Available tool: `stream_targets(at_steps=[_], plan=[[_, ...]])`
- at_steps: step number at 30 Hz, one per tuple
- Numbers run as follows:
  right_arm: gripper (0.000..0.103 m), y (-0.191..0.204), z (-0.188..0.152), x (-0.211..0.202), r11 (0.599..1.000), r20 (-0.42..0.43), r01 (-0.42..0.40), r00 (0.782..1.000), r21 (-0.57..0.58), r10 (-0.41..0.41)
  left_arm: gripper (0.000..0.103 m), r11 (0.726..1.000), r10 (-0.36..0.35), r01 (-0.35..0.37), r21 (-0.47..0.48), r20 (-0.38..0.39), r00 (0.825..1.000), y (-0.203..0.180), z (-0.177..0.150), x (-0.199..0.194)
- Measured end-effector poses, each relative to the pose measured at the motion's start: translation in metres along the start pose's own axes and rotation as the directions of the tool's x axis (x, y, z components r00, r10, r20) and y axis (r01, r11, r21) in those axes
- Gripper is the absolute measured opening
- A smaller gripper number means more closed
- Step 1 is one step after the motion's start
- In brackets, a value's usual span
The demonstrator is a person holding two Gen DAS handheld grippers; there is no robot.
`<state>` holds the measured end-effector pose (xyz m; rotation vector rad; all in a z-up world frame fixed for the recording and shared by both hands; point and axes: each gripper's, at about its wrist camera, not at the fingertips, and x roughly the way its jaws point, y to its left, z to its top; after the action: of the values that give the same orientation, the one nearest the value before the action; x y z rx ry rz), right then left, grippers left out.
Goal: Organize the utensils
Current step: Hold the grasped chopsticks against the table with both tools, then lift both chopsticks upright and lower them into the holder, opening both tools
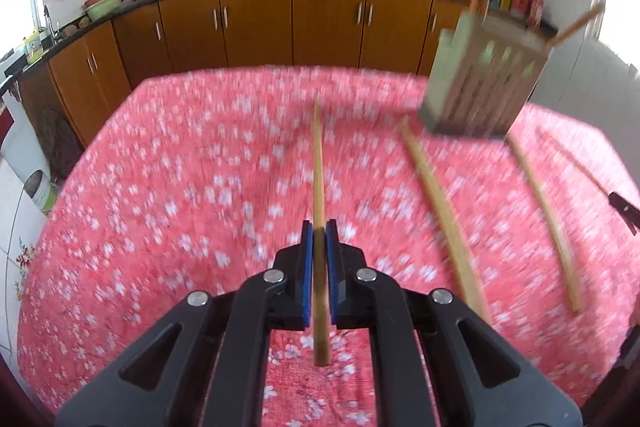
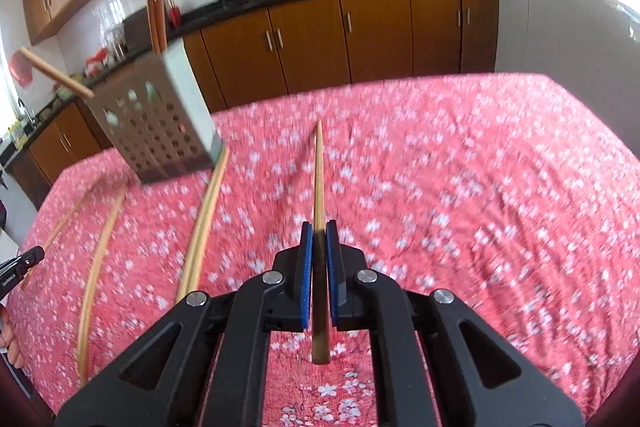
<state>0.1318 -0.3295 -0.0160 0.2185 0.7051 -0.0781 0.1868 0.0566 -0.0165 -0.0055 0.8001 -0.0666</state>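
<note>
each claw, left (image 1: 319, 231) and right (image 2: 319, 231), clenches one chopstick lengthwise, tip forward, ready to drop into the perforated holder (image 2: 154, 125).

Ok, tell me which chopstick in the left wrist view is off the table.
The chopstick clamped in the left gripper, pointing straight ahead. The two loose chopsticks to its right lie flat on the pink tablecloth.

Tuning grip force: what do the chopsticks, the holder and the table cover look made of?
Chopsticks: likely bamboo or light wood, matte tan, square-cut ends. Each is clamped in a gripper, left and right.
Holder: probably brushed stainless steel; dull grey sheen, punched holes and slots.
Table cover: printed fabric, pink with white blossoms; wrinkles suggest soft cloth, though motion blur hides the weave.
</note>
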Motion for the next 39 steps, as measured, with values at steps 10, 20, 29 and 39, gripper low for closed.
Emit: stream_targets(at_steps=[10,20,29,39], plan=[[0.007,-0.002,0.022,-0.031,1.0,0.118,-0.006,0.993,0.009,0.005,0.008,0.998,-0.041,0.048,-0.035,0.174,0.984,-0.004,0.031,-0.055],[0.007,0.008,0.055,-0.068,0.997,0.249,-0.079,0.966,-0.001,0.076,0.007,0.998,-0.053,0.06,-0.02,0.268,0.962,-0.009,0.056,-0.089],[0.007,0.036,0.106,-0.114,0.958,0.362,-0.287,0.891,-0.015,0.273,0.007,0.988,-0.15,0.149,0.032,0.379,0.913,-0.033,0.09,-0.14],[0.007,0.074,0.145,-0.13,0.952,0.534,-0.3,0.795,-0.066,0.288,0.007,0.979,-0.188,0.2,0.044,0.575,0.796,-0.088,0.148,-0.169]])
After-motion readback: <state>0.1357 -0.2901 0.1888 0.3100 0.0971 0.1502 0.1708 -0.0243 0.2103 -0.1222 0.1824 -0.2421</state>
